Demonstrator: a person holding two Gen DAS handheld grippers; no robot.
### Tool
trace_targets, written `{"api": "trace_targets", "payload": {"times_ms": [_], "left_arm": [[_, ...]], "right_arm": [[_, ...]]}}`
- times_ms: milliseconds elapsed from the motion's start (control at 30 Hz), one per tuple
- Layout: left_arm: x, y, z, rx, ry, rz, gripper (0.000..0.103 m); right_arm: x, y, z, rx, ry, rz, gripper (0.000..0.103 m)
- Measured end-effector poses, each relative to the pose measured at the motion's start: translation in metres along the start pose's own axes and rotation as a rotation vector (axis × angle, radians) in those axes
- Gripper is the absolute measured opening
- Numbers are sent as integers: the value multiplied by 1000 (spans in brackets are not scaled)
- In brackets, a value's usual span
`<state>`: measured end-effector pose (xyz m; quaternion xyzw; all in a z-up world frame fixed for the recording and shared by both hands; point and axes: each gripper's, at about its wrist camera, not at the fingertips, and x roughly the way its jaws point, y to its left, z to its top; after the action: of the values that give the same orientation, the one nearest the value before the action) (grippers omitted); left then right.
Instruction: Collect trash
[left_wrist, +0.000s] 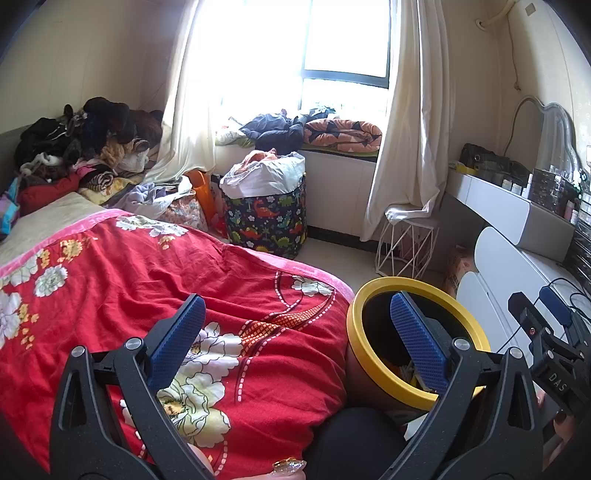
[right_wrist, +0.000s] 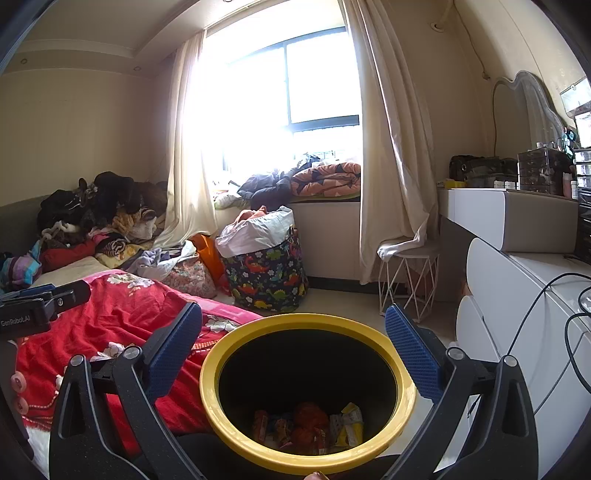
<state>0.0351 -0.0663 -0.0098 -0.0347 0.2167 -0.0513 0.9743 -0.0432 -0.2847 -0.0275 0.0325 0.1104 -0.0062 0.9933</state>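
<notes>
Right wrist, bin (right_wrist: 306, 391) between hand-held gripper (right_wrist: 295, 350) fingers

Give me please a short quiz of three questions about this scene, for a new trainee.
1. True or false: the right gripper holds a wrapper.
2. Multiple choice: what lies at the bottom of the bin? A) nothing B) wrappers C) water
3. Fill in: the left gripper hangs mostly over the red ____, with the bin on its right.

Key
1. False. Both grippers are open and hold nothing.
2. B. The right wrist view looks down into the bin and shows coloured wrappers there.
3. Blanket. It covers the bed and has a flower print.
</notes>
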Motion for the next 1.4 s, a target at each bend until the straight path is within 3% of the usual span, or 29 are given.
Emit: {"api": "trace_targets", "payload": {"times_ms": [1400], "left_arm": [[0,0,2,-1,-3,4,92]], "right_arm": [[-4,-5,0,6,-1,-5,97]]}}
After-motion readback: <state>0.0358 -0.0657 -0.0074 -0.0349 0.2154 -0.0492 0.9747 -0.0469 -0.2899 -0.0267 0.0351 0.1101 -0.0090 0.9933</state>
